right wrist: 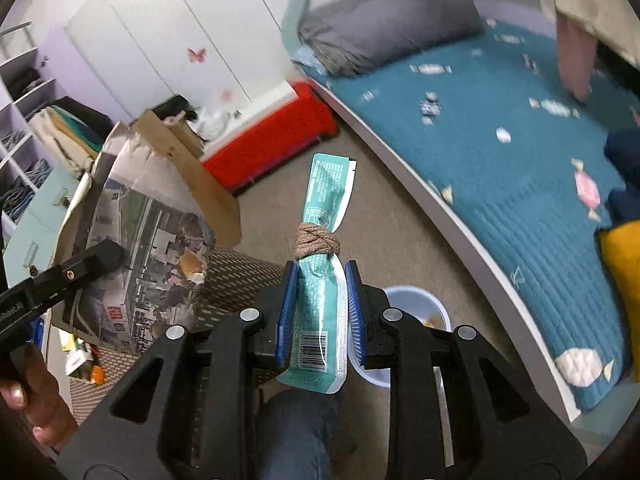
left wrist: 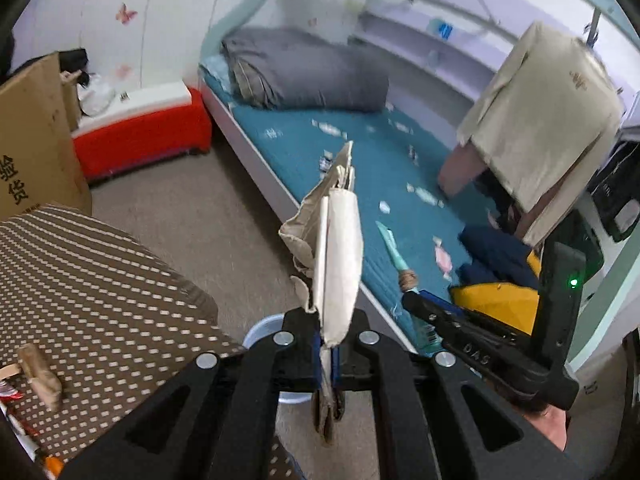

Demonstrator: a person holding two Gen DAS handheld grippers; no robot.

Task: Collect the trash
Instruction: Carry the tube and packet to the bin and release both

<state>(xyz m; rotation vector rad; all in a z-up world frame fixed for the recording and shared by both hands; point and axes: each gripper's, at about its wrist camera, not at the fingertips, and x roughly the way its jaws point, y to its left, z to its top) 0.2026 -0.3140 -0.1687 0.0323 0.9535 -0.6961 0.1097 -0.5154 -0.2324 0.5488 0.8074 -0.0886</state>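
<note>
My left gripper is shut on a folded newspaper, seen edge-on and sticking forward; the same newspaper shows flat in the right wrist view, with the left gripper clamped on it. My right gripper is shut on a teal wrapper tied with a brown string knot. The right gripper and its wrapper also appear at the right of the left wrist view. A light blue bin stands on the floor just below both grippers, its rim partly hidden.
A brown dotted seat with small scraps lies left. A bed with a teal quilt and grey duvet fills the right. A red box and cardboard box stand by the wall. Clothes hang at right.
</note>
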